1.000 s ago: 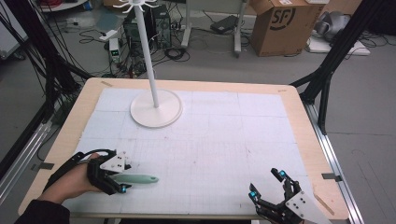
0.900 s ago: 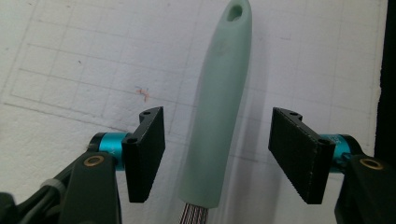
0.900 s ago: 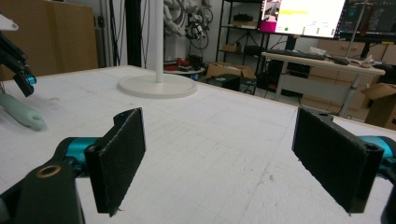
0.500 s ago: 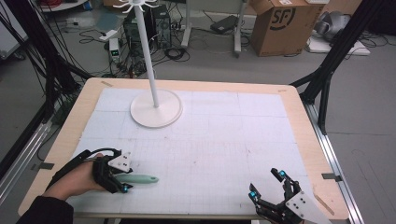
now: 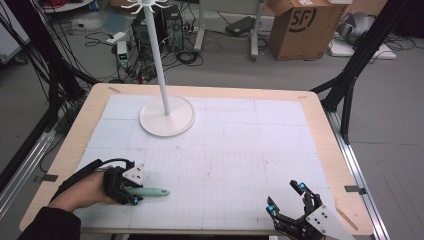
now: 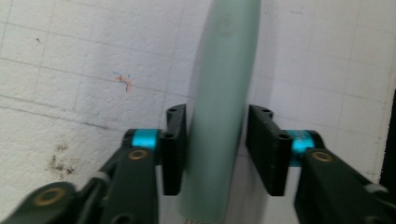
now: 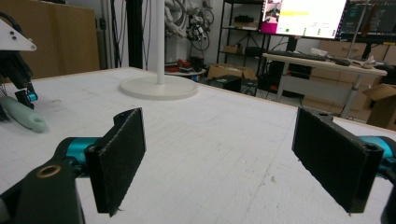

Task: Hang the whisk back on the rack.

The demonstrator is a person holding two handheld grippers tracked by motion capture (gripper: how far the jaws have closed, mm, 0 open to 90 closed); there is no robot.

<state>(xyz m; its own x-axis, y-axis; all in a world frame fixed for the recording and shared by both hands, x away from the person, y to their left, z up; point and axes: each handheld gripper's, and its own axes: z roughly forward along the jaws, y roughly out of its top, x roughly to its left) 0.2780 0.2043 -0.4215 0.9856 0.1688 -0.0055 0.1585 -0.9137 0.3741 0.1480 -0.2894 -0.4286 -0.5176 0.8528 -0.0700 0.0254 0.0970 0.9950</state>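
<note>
The pale green handle (image 5: 150, 192) lies flat on the white gridded mat (image 5: 225, 150) near the table's near left corner, its rounded free end pointing toward the middle of the table. In the high view we see the left gripper (image 5: 131, 194) low over the mat with a hand (image 5: 82, 192) behind it and the handle coming out from between its tips, but the hand and gripper body hide whatever the handle belongs to. The left gripper view brings us close: the handle (image 6: 224, 107) runs up between the two black pads (image 6: 175, 149), the left pad against its side, the right pad just beside it with a thin dark gap that we cannot call contact or clearance. That view also shows a small hole near the handle's far end and brown smudges on the mat. The right gripper (image 5: 287, 197) sits at the near right edge of the table, its jaws spread wide with nothing between them; its own view shows the two pads (image 7: 116, 158) far apart over bare mat. From that low angle we also see the white pole stand (image 7: 159, 86) with its round base, the green handle (image 7: 23, 116) at far left, and a lit monitor (image 7: 306, 16) beyond the table. The high view shows the stand (image 5: 166, 115) at the far left of the mat and a cardboard box (image 5: 305, 25) on the floor behind.
</note>
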